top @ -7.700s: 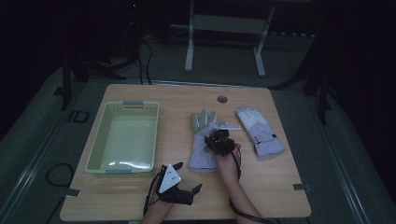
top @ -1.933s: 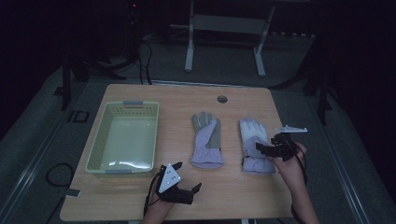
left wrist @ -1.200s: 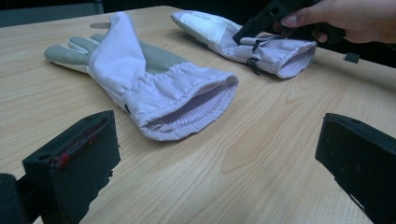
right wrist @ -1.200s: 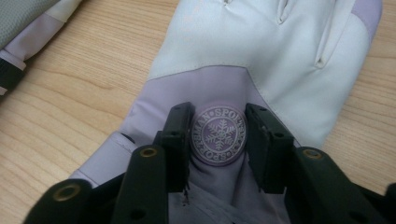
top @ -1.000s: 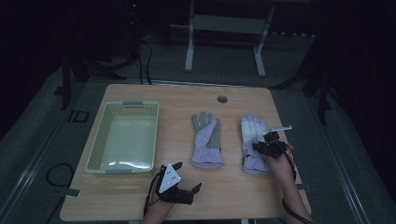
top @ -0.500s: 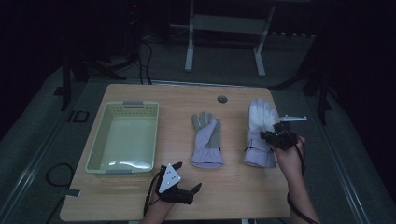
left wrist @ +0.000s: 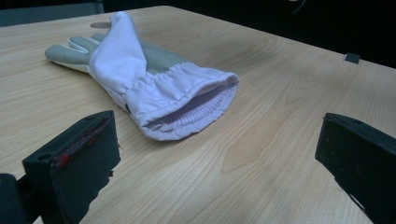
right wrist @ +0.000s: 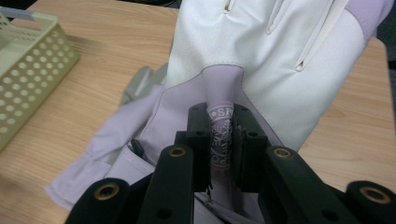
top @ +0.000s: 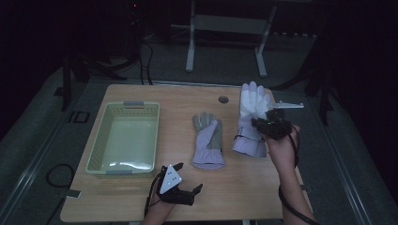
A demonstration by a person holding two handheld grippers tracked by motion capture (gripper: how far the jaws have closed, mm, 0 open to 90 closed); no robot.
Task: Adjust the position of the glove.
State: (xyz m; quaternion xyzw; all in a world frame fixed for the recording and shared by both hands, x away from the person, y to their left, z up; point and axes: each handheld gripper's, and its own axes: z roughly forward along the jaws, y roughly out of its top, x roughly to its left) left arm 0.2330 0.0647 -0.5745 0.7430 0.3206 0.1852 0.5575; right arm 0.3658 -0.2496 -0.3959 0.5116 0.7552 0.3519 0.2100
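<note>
My right claw (right wrist: pixel 219 140) is clamped on a fold of the white glove (right wrist: pixel 261 60), which hangs, apparently lifted, ahead of my jaws.

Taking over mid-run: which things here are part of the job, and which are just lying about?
In the job: right gripper, shut on the white glove; second glove; likely the basket.
Lying about: round table grommet; metal stand behind; floor cables.

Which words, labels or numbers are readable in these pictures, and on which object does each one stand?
"S M": pale print on the fold of the white glove pinched in the right gripper; the print below these letters is too small to read.
The other glove and the basket: no text visible.
</note>
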